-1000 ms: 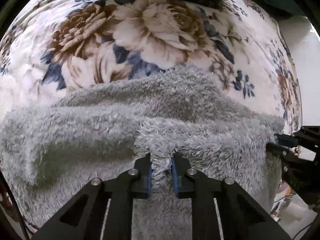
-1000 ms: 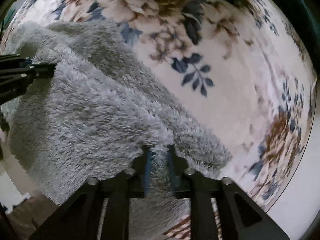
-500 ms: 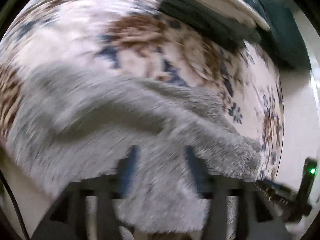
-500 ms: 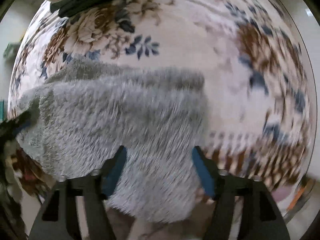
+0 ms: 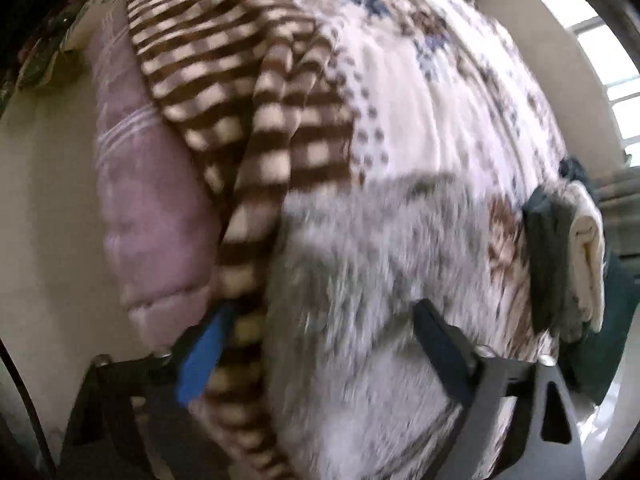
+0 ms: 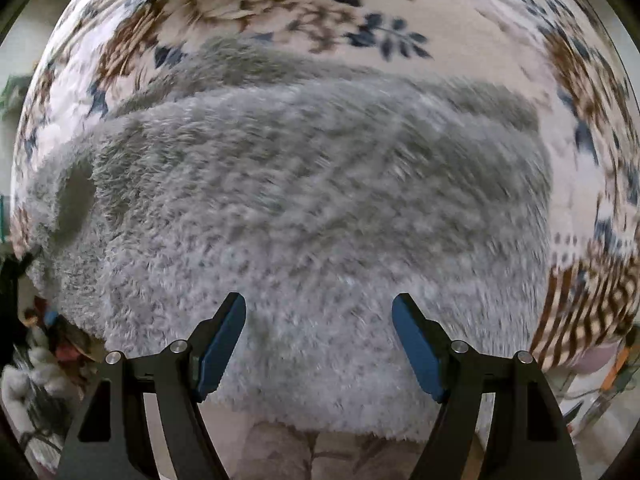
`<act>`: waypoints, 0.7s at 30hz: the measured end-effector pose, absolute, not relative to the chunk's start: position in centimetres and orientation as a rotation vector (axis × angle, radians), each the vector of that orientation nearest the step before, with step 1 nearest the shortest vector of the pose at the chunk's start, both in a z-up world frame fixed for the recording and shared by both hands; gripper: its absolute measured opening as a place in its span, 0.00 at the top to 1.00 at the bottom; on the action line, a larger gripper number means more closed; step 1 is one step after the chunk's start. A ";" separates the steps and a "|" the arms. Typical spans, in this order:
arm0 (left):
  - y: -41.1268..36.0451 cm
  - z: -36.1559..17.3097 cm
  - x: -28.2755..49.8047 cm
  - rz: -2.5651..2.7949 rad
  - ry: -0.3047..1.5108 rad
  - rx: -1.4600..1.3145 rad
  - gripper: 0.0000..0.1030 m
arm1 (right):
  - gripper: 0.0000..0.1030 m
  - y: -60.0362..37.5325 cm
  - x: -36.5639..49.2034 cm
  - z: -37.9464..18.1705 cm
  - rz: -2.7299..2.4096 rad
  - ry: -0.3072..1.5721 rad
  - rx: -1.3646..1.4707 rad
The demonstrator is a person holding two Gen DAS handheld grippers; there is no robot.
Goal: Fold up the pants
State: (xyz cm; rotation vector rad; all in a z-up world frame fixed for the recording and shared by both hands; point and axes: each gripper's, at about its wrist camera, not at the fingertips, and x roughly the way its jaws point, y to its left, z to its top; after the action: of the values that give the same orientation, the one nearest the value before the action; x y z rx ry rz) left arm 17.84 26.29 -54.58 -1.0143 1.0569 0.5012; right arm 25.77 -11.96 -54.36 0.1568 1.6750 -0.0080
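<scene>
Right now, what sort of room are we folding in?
Probably a bedroom: the grey fleece pants lie on a floral bedspread, beside a brown striped blanket, a pink quilt and a stack of folded clothes.

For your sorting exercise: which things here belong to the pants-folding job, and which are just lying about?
Job:
grey fleece pants
left gripper, open
right gripper, open

Lying about:
floral blanket
brown checked blanket
pink quilt
folded clothes stack
</scene>
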 end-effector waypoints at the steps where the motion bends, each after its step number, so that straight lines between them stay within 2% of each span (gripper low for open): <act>1: 26.4 -54.6 18.4 0.487 1.039 -1.003 0.30 | 0.24 -11.4 26.2 -54.5 -0.008 1.676 0.127; 2: 26.5 -54.7 19.1 0.477 1.024 -0.987 0.36 | 0.24 -11.1 26.7 -54.5 -0.008 1.679 0.111; 3: 26.7 -54.8 19.6 0.469 1.021 -0.979 0.36 | 0.24 -10.7 27.0 -54.7 -0.010 1.683 0.092; 9: 27.9 -58.0 21.2 0.485 1.093 -0.990 0.31 | 0.24 -9.1 28.3 -55.3 -0.024 1.706 0.101; 13: 27.9 -57.8 20.9 0.465 1.082 -0.989 0.31 | 0.24 -8.1 28.7 -55.3 -0.013 1.714 0.085; 15: 27.8 -57.6 20.8 0.447 1.065 -0.988 0.41 | 0.24 -7.7 28.6 -55.5 -0.006 1.718 0.082; 16: 27.6 -57.3 20.9 0.424 1.043 -0.979 0.66 | 0.24 -7.4 28.5 -55.6 -0.004 1.720 0.086; 17: 27.3 -56.6 21.3 0.395 1.028 -0.951 0.74 | 0.24 -6.9 28.5 -55.7 -0.006 1.718 0.093; 21: 25.4 -52.7 21.3 0.350 0.962 -0.828 0.79 | 0.24 -7.7 27.7 -54.9 -0.014 1.691 0.119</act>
State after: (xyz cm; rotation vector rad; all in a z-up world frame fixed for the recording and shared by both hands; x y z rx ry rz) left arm 21.34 25.40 -52.74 -0.8283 0.9617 0.3503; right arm 27.70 -7.68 -54.85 0.1186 1.6914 -0.0138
